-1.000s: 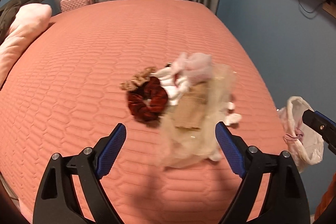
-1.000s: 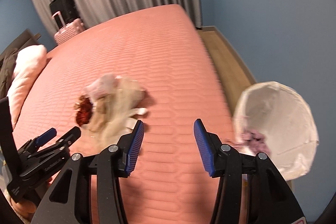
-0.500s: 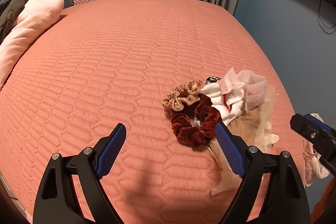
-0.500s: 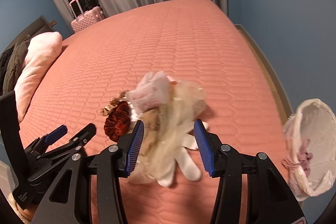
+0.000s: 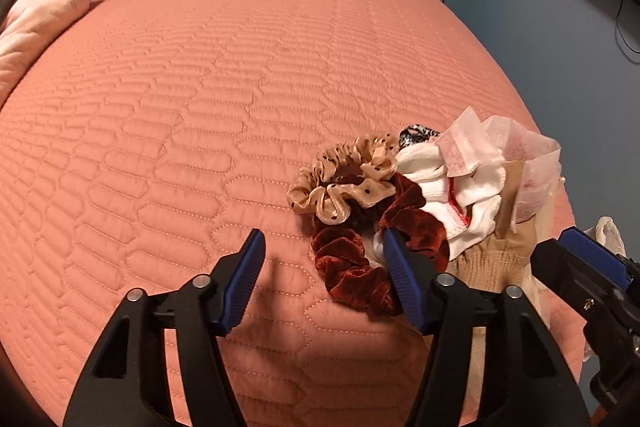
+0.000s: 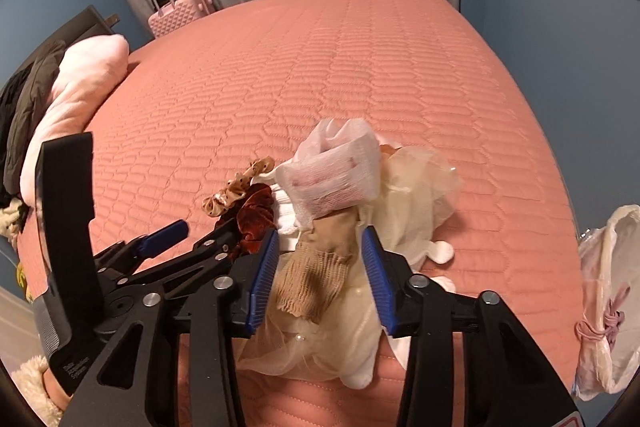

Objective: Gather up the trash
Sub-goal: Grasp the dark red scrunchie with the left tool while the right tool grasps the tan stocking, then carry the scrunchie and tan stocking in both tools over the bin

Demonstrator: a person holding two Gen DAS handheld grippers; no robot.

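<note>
A heap of small items lies on the pink quilted bed (image 5: 200, 99): a dark red velvet scrunchie (image 5: 360, 251), a beige dotted scrunchie (image 5: 344, 179), white socks (image 5: 460, 195), a crumpled stained tissue (image 6: 336, 179), a tan stocking (image 6: 320, 267) and cream sheer fabric (image 6: 412, 195). My left gripper (image 5: 322, 267) is open, its right finger resting at the red scrunchie. My right gripper (image 6: 320, 263) is open, its jaws on either side of the tan stocking. A white trash bag (image 6: 604, 299) hangs at the bed's right edge.
A pink pillow (image 6: 80, 87) and dark clothes lie at the bed's left. A pink suitcase (image 6: 180, 11) with a black one on it stands by the grey curtains. A blue wall and floor lie right of the bed.
Both grippers moved in close to the heap. The right one swung left from the trash bag and now straddles the stocking. The left one reached the red scrunchie.
</note>
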